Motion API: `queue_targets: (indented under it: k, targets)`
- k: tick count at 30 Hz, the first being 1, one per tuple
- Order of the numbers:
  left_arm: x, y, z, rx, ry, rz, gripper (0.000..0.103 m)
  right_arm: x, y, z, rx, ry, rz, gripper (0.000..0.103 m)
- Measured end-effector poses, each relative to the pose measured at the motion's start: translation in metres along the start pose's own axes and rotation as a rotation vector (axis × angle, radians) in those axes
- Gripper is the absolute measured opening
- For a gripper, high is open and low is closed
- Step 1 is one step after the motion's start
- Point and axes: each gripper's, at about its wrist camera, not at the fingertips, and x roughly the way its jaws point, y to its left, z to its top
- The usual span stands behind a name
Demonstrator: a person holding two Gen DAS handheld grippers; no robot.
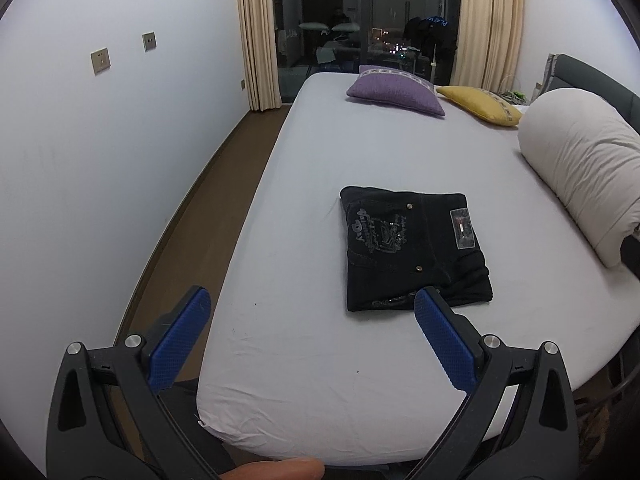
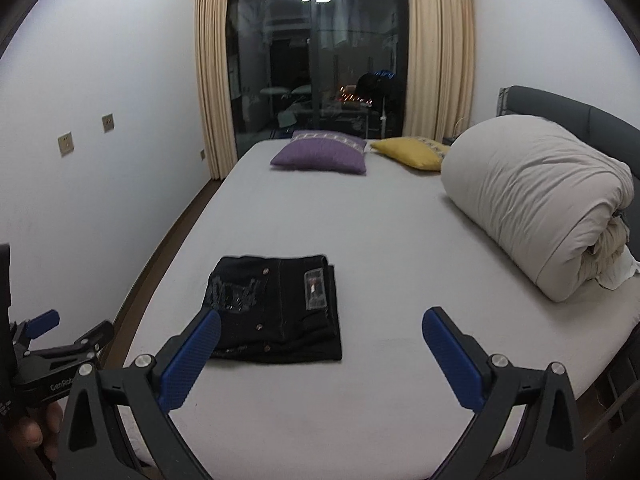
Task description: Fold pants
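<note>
Black pants (image 1: 412,248) lie folded into a compact rectangle on the white bed (image 1: 320,360), with a back pocket print and a waist label facing up. They also show in the right wrist view (image 2: 276,308). My left gripper (image 1: 312,300) is open and empty, held above the bed's near edge in front of the pants. My right gripper (image 2: 320,324) is open and empty, above the bed (image 2: 380,240), its left finger overlapping the pants' near corner in the view. The left gripper also shows at the left edge of the right wrist view (image 2: 60,336).
A rolled beige duvet (image 2: 536,204) lies along the right side by the dark headboard (image 2: 568,116). A purple pillow (image 2: 320,156) and a yellow pillow (image 2: 412,152) sit at the far end. Wood floor (image 1: 180,240) and a white wall run along the left.
</note>
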Motion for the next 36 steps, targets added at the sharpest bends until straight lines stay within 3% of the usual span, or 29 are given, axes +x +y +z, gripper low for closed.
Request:
queue_targets:
  k: [17, 36]
  targets:
    - [0.023, -0.001, -0.011, 0.0, 0.065, -0.017, 0.103, 0.015, 0.009, -0.013, 0.01, 0.066, 0.01, 0.103]
    - [0.036, -0.007, -0.02, 0.011, 0.084, -0.007, 0.103, 0.025, 0.013, -0.019, 0.003, 0.099, -0.002, 0.103]
